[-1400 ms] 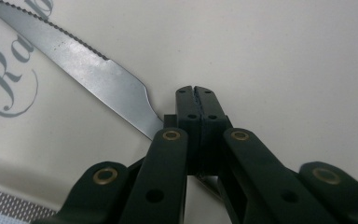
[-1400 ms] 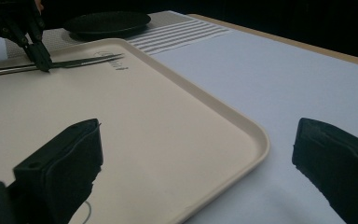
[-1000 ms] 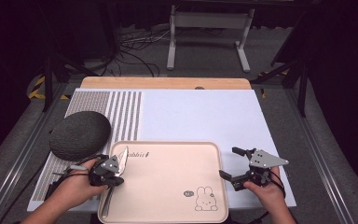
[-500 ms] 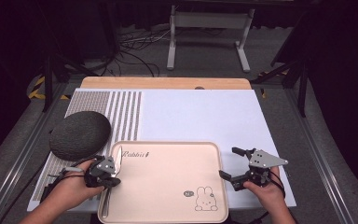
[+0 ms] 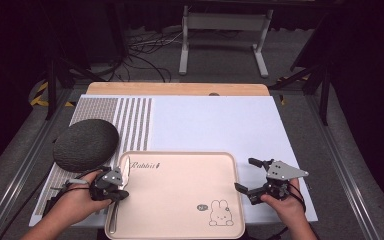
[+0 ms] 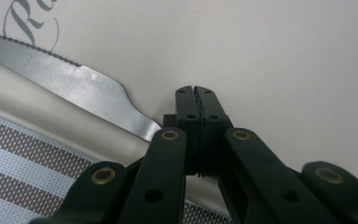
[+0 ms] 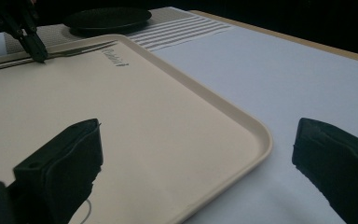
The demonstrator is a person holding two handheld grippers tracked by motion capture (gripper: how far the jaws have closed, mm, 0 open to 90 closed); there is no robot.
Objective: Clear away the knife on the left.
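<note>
High view: a cream tray (image 5: 180, 200) sits at lower centre on a white mat (image 5: 215, 120), with a dark round plate (image 5: 86, 144) at left. The left gripper (image 5: 122, 189) rests at the tray's left rim, beside a knife (image 5: 123, 172) lying along that rim. The right gripper (image 5: 246, 176), lower right, is spread wide just off the tray's right edge.

Left gripper view: jaws pressed together, empty, over the tray; the serrated knife blade (image 6: 74, 88) runs from upper left to just beside them.

Right gripper view: jaws wide apart, holding nothing, straddling the tray's corner (image 7: 256, 135); plate (image 7: 107, 18) at upper left.
</note>
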